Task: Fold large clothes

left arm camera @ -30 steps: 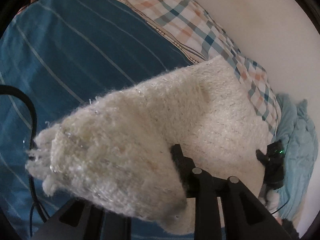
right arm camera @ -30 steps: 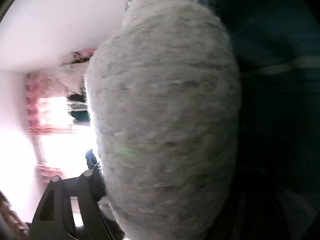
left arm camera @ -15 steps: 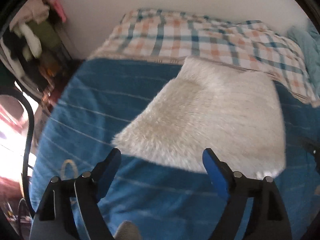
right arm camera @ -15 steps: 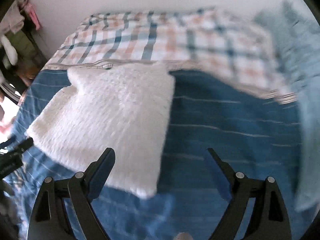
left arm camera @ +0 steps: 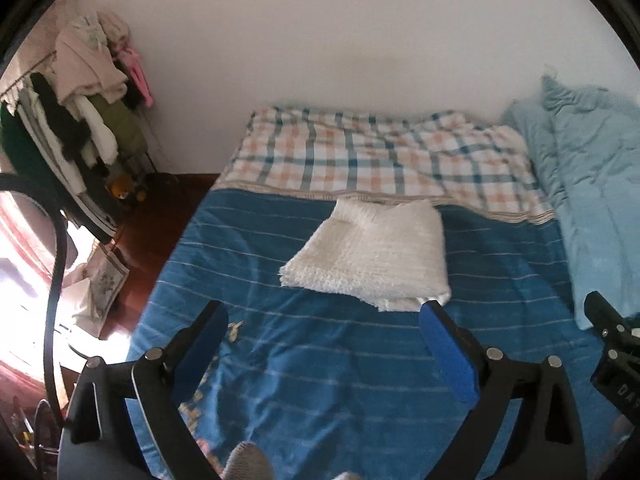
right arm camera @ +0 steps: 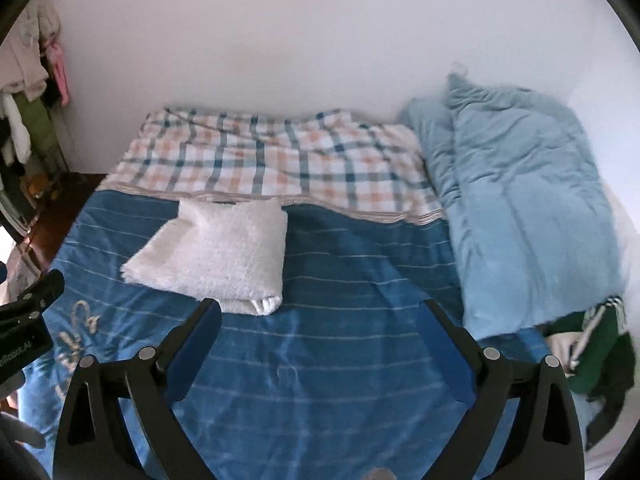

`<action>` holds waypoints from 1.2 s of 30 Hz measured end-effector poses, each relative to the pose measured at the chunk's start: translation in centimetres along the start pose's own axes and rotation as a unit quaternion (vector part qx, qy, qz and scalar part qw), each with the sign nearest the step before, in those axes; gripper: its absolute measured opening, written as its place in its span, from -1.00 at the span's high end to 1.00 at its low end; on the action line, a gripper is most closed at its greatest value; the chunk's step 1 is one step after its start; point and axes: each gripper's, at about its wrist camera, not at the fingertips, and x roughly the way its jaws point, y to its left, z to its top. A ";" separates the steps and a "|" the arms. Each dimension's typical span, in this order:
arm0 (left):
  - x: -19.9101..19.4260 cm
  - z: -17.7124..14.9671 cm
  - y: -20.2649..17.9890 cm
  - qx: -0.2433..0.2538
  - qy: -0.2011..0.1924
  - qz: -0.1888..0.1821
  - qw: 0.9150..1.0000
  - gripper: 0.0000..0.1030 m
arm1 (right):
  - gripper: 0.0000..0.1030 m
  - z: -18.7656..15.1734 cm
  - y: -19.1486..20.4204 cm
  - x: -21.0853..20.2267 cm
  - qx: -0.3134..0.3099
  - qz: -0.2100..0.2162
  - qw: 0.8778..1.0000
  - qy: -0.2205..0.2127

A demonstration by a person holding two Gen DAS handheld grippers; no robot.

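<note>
- Your left gripper (left arm camera: 324,344), black with blue pads, hangs above the blue striped bedspread (left arm camera: 320,380) with its fingers spread wide and nothing between them.
- Your right gripper (right arm camera: 320,340) stands the same way: fingers wide apart, holding nothing, above the same bedspread.
- The fluffy white knitted garment (left arm camera: 372,258) lies folded into a thick, roughly square bundle on the bedspread, ahead of both grippers and touching neither; its far edge sits just beside the border of the checked orange-and-teal sheet (left arm camera: 380,160).
- Expect it to be soft, bulky and light, with no stiffness: lifted at one spot, the layers will likely sag and slide open.
- If you must move it, pinch through all the layers at the two near corners, where the stacked edges (right arm camera: 256,304) show.
- There are no containers in view; a light blue quilt (right arm camera: 528,220) lies along the right side, and a dark green garment (right arm camera: 592,344) sits at its near end.
</note>
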 end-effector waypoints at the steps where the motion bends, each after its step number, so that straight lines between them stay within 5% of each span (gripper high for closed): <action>1: -1.5 -0.2 0.1 0.003 -0.003 -0.004 1.000 -0.90 | -0.92 -0.1 -0.6 -2.5 0.000 0.004 1.000 -0.004; 9: -15.6 -1.8 -0.8 0.006 -0.053 -0.013 0.999 -0.90 | -0.92 -1.6 -4.6 -19.5 -0.004 0.024 0.998 -0.065; 16: -23.3 -4.0 -0.7 -0.015 -0.055 -0.007 0.998 -0.90 | -0.92 -3.7 -7.0 -28.0 -0.004 0.052 0.997 -0.062; 22: -27.2 -5.3 -0.2 -0.036 -0.029 -0.009 0.999 -0.90 | -0.92 -5.1 -7.8 -34.8 0.000 0.068 0.995 -0.075; 36: -31.9 -6.2 0.9 0.003 -0.079 -0.011 0.997 -0.90 | -0.93 -5.8 -7.5 -43.2 0.019 0.057 0.994 -0.091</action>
